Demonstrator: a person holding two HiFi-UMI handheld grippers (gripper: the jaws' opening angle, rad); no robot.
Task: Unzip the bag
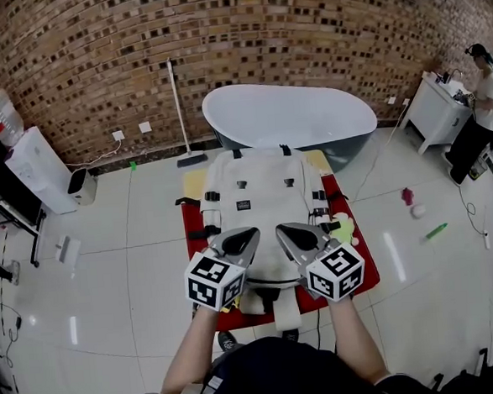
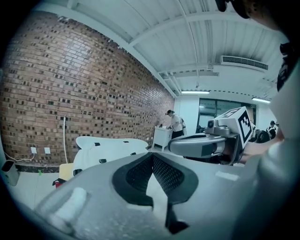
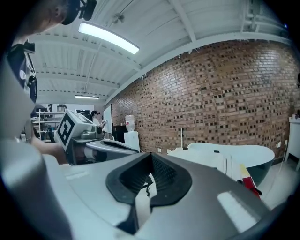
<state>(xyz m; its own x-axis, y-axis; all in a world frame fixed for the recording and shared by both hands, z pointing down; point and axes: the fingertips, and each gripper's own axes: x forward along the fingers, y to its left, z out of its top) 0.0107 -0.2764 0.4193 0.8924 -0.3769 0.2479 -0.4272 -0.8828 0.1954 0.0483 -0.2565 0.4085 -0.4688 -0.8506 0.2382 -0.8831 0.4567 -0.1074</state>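
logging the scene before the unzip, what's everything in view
backpack: one, cream-white, lying on the mat
mat: one, red, under the backpack
bathtub: one, white and grey, behind the backpack
mop: one, white handle, against the brick wall
water cooler: one, white, far left
cabinet: one, white, far right
person: one, white top, beside the cabinet
left gripper: one, grey, shut, above the backpack
right gripper: one, grey, shut, beside the left one
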